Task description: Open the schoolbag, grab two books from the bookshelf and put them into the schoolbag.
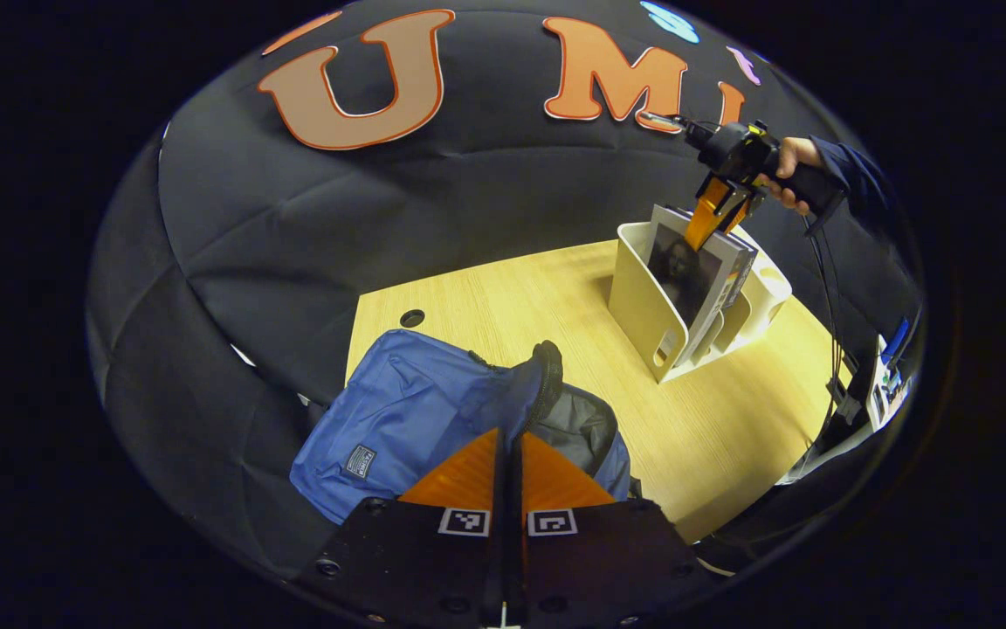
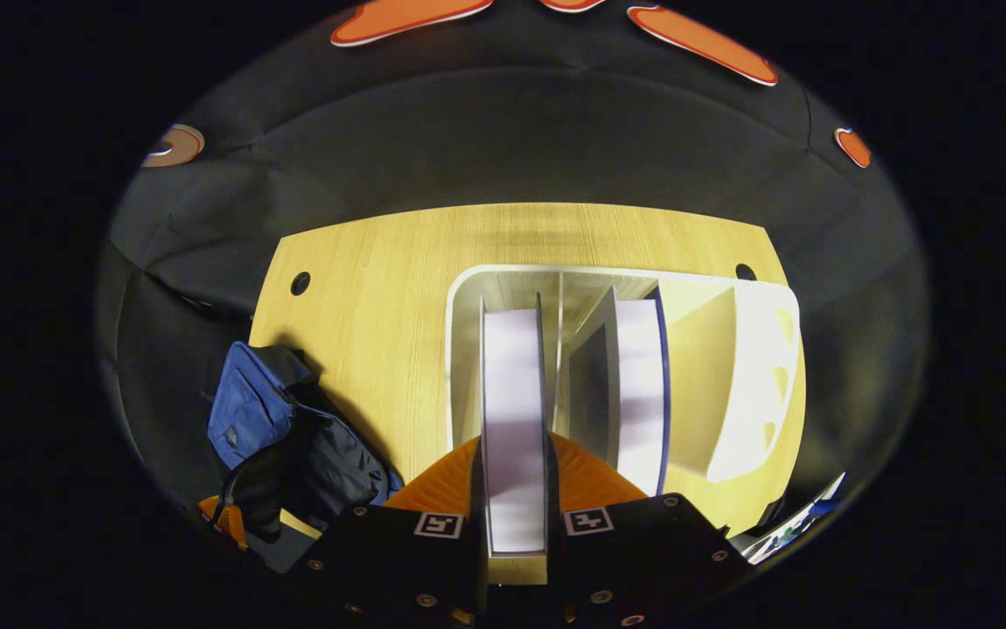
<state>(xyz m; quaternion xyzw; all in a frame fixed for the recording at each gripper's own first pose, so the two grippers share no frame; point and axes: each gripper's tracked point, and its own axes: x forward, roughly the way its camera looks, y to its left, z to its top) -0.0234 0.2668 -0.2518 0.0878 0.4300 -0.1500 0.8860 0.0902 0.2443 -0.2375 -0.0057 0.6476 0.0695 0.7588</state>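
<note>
A blue schoolbag (image 1: 407, 411) lies at the wooden table's (image 1: 485, 306) near-left corner, its mouth gaping on a dark lining. My left gripper (image 1: 510, 437) is shut on the raised blue edge of that mouth. A white bookshelf (image 1: 643, 306) stands farther right, with books upright in its slots. My right gripper (image 1: 713, 218) comes down from above onto the top of the front book (image 1: 695, 279). In the right gripper view, my right gripper (image 2: 513, 445) is shut on that book's (image 2: 513, 384) page edge. A second book (image 2: 640, 384) leans in the neighbouring slot of the bookshelf (image 2: 756, 376). The schoolbag (image 2: 258, 402) lies low at the left.
A hand and dark sleeve (image 1: 791, 162) hold the right gripper above the shelf. Cables (image 1: 826, 288) hang down past the table's right edge, beside some small items (image 1: 887, 376). A round hole (image 1: 412, 318) sits in the table's far-left corner. Bare wood lies between bag and shelf.
</note>
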